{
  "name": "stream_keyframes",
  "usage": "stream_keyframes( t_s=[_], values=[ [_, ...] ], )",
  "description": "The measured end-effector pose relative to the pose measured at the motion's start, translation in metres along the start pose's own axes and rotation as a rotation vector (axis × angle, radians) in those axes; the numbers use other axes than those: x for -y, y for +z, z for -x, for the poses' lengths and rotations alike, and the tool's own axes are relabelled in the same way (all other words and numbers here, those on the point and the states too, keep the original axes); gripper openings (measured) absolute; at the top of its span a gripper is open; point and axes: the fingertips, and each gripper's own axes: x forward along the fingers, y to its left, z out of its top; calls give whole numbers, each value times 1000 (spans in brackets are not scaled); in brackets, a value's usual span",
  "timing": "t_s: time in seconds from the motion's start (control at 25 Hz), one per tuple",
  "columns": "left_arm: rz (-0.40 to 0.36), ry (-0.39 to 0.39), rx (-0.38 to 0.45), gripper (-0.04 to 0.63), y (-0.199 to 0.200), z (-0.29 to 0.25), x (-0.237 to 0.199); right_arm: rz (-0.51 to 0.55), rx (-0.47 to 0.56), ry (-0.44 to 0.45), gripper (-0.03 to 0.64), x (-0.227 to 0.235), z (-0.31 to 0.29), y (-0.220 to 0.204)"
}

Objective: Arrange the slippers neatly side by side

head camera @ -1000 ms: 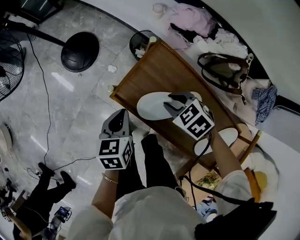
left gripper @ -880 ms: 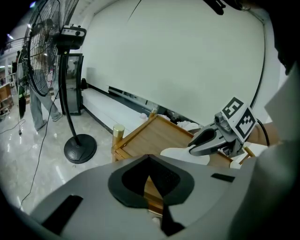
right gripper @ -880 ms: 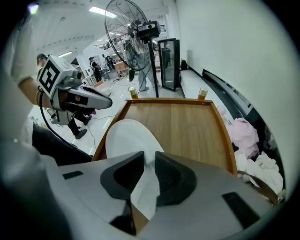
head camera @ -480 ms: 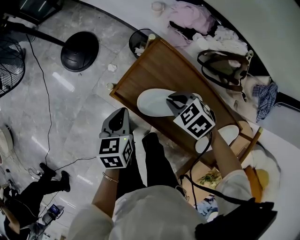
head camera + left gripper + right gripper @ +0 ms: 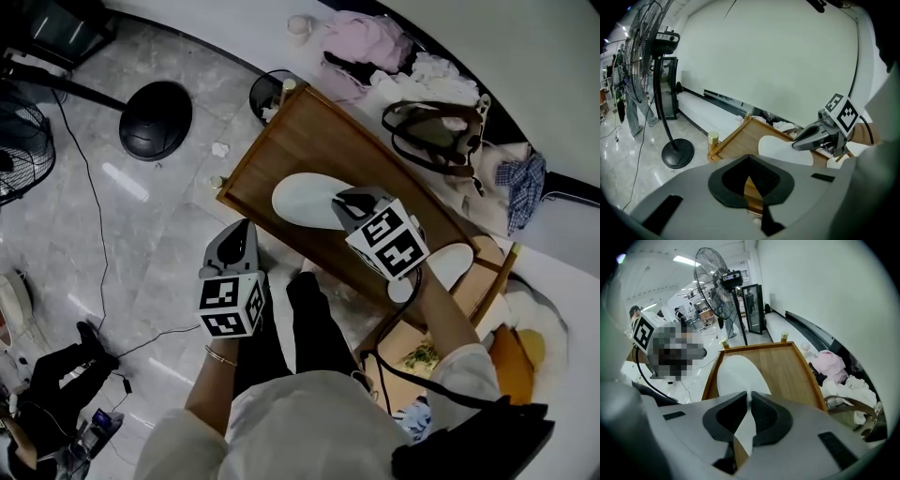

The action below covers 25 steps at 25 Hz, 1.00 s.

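A white slipper (image 5: 298,199) lies flat on the wooden table (image 5: 319,131); it fills the middle of the right gripper view (image 5: 738,376). My right gripper (image 5: 339,201) points down at its near end. Its jaws have just been closing and now pinch the slipper's thin edge (image 5: 750,397). The second white slipper (image 5: 452,263) lies farther right, partly hidden behind my right arm. My left gripper (image 5: 242,231) hangs off the table's near edge, above the floor, shut on nothing (image 5: 749,161). From the left gripper view I see the right gripper (image 5: 799,140) on the first slipper (image 5: 780,149).
A round fan base (image 5: 157,110) and cables lie on the floor to the left. A small bin (image 5: 272,89) stands at the table's far corner. A handbag (image 5: 436,136) and heaped clothes (image 5: 366,42) lie beyond the table. Another person (image 5: 47,398) crouches at lower left.
The right gripper's jaws stood apart over the slipper's end a second ago and are now shut on it. The left gripper has kept still.
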Motion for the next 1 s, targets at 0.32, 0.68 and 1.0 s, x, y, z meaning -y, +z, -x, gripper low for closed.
stream_keyframes(
  t_s=[0.32,0.68,1.0],
  values=[
    [-61,-44,17,5,20,1,14,-232,48,-109,51,17,24,-5],
    [-163,-133,23,6,38,-7,47,-470,108,-271,51,33,55,-24],
    [-269,-239,14,5,46,-12,84,-686,184,-394,51,35,83,-44]
  ],
)
